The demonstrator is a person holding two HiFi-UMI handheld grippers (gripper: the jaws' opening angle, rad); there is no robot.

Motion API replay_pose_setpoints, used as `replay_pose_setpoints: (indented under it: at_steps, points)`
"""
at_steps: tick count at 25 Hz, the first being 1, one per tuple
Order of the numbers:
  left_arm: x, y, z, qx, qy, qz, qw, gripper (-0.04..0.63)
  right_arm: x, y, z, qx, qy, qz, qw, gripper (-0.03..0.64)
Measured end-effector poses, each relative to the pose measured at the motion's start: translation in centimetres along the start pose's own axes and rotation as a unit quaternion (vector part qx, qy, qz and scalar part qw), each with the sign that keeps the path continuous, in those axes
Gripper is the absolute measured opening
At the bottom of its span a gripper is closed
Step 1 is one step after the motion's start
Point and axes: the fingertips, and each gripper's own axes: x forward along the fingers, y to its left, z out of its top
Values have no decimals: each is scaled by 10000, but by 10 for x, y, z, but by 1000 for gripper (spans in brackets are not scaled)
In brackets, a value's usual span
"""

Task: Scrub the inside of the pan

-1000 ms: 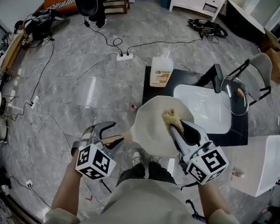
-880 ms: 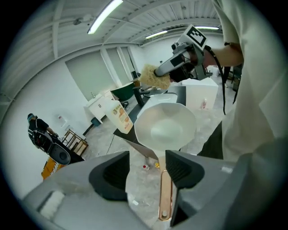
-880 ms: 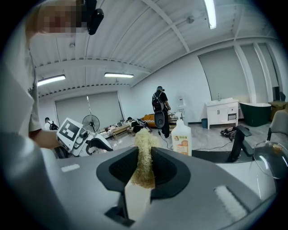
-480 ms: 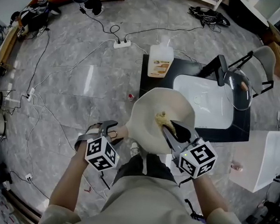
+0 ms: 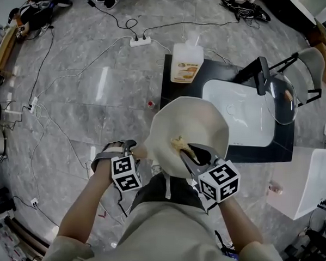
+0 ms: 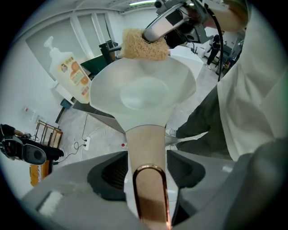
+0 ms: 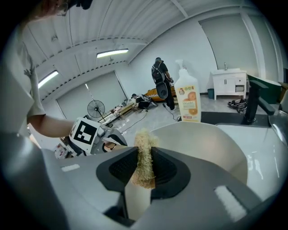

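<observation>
A person standing at a black counter (image 5: 173, 84) holds a cream-coloured pan (image 5: 207, 124) in the air in front of the body. From the head view it overlaps the counter's near corner and the edge of the white sink (image 5: 245, 120). The left tongs (image 6: 147, 161) point steeply down and clamp the pan's tan handle (image 6: 146, 143) between their two dark pads, just ahead of the handle's copper hanging loop (image 6: 150, 193). These tongs stand wide around the thick handle and have just been opening a little, yet the handle sits tight between them. The right tongs (image 7: 143, 164) are closed almost fully on a straw-coloured fibre scrubber (image 6: 144, 45), pinching it into a narrow upright wad. They reach in over the pan's near rim, and the scrubber's free end lies against the pan's inner wall close to the rim. A pump bottle of soap (image 5: 187, 66) with an orange label stands on the counter's far left corner, well apart from the pan. Cables trail over the grey marble floor (image 5: 99, 96).
</observation>
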Motion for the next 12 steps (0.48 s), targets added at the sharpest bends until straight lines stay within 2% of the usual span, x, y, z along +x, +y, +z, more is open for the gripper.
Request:
replay_pose_setpoints:
  at_steps: [5, 8, 10, 12]
  points:
    - [15, -6, -4, -15, 198, -271, 9994, 269, 18, -1, -28, -9, 524, 283, 9982, 94]
    - [20, -8, -3, -255, 212, -452, 9984, 175, 27, -1, -48, -107, 976, 469, 9941, 94]
    - [23, -9, -3, -428, 213, -505, 9976, 133, 32, 0, -59, -100, 1174, 584, 9913, 94]
    - [24, -9, -5, -440, 270, -508, 9974, 120, 37, 1, -67, -40, 1331, 692, 9887, 94]
